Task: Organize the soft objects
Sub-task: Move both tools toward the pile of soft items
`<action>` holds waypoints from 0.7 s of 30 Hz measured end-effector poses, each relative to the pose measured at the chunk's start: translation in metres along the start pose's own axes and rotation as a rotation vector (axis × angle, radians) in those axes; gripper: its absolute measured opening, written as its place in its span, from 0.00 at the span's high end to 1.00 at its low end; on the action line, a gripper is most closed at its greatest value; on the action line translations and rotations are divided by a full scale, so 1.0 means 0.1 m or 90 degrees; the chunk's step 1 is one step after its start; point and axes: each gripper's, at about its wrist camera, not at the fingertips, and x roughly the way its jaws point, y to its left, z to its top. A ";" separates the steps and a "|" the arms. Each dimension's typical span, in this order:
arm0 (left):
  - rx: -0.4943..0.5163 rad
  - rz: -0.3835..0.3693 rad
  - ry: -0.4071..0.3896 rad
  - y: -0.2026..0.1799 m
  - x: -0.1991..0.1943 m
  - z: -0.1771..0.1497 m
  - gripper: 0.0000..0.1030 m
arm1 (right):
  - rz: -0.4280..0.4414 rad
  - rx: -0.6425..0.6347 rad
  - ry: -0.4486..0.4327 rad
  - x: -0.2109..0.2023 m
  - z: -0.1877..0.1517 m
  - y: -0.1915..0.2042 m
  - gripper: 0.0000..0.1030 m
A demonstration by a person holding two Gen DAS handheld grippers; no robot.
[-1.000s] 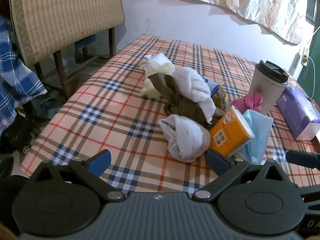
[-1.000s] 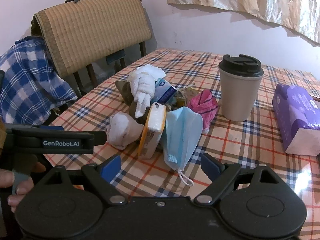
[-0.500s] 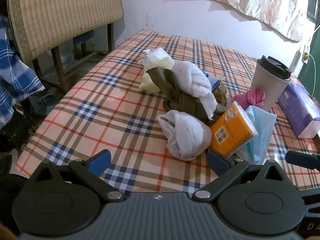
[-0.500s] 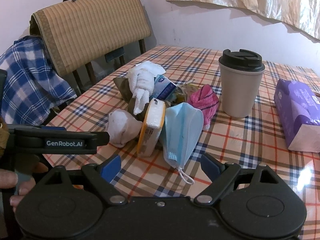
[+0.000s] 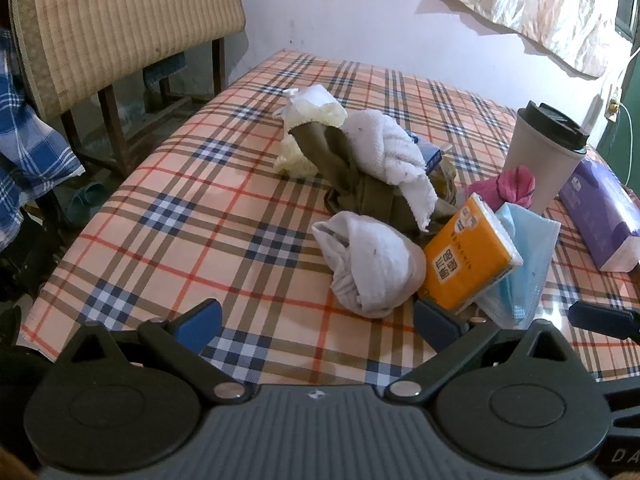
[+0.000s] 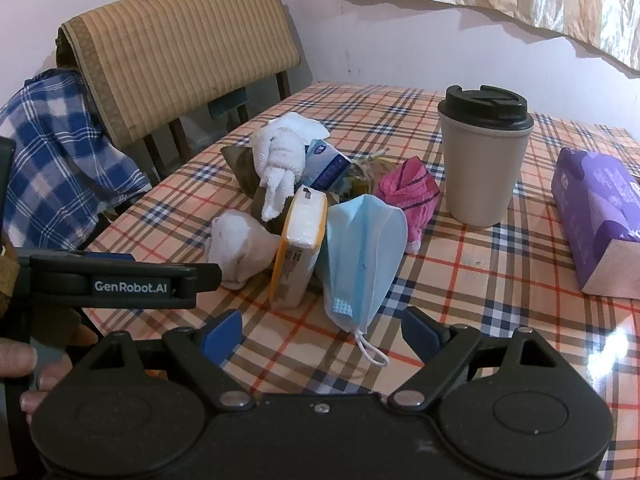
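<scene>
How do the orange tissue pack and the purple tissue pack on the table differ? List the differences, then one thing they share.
The orange tissue pack stands propped on edge in the pile; the purple tissue pack lies flat, apart from the pile. The orange one looks smaller than the purple one. The orange one touches the blue face mask; the purple one touches nothing visible. Both rest on the plaid tablecloth.

- The soft items form one heap at the middle of the desk (image 6: 500, 288).
- The sock ball (image 6: 240, 246) lies at the heap's near left, touching the tissue pack (image 6: 300, 248).
- The face mask (image 6: 360, 256) leans just right of the pack.
- The rolled towel (image 6: 280, 164) lies behind, on top.
- The lidded cup (image 6: 484, 156) stands right of the heap.
- The tissue box (image 6: 596, 216) lies farther right.
</scene>
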 end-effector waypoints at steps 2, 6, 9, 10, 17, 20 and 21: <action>0.000 0.000 0.001 0.00 0.01 0.00 0.00 | 0.000 0.001 0.001 0.01 0.00 0.00 0.02; 0.001 -0.001 0.002 -0.01 0.02 0.00 0.00 | 0.000 0.004 0.003 0.02 -0.01 -0.01 0.02; 0.001 -0.002 0.003 -0.01 0.02 0.00 0.00 | 0.000 0.004 0.004 0.02 -0.01 -0.01 0.02; 0.000 -0.001 0.002 -0.01 0.02 0.00 0.00 | 0.000 0.004 0.004 0.02 -0.01 -0.02 0.02; 0.000 -0.002 0.003 -0.01 0.02 0.00 0.00 | 0.001 0.004 0.004 0.02 0.00 -0.02 0.02; 0.000 -0.002 0.003 -0.01 0.03 0.00 0.00 | 0.000 0.005 0.004 0.02 0.00 -0.02 0.02; 0.000 -0.002 0.003 -0.01 0.02 0.00 0.00 | 0.001 0.004 0.004 0.02 0.00 -0.02 0.02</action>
